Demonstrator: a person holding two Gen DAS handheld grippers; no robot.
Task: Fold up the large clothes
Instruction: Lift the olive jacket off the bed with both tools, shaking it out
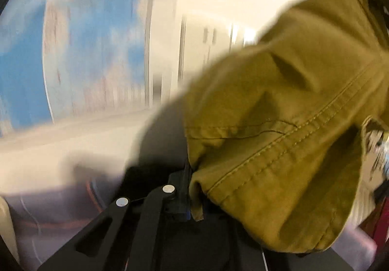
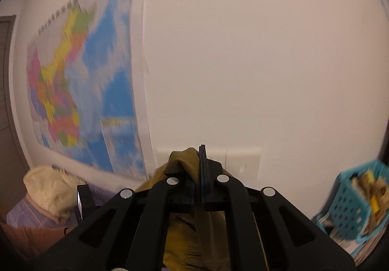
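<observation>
The cloth (image 2: 187, 161) is mustard yellow and thick, with a sewn seam. In the right wrist view it is pinched between the two black fingers of the right gripper (image 2: 198, 164), which are closed on it; it bunches above the left finger and hangs down below. In the left wrist view the cloth (image 1: 279, 125) fills the right side, and its edge is caught at the left gripper (image 1: 192, 188), closed on it too. Left of the cloth hangs a blurry map (image 2: 80, 86) on the wall (image 2: 243, 52). Right of the cloth sits a blue basket (image 2: 352, 207).
</observation>
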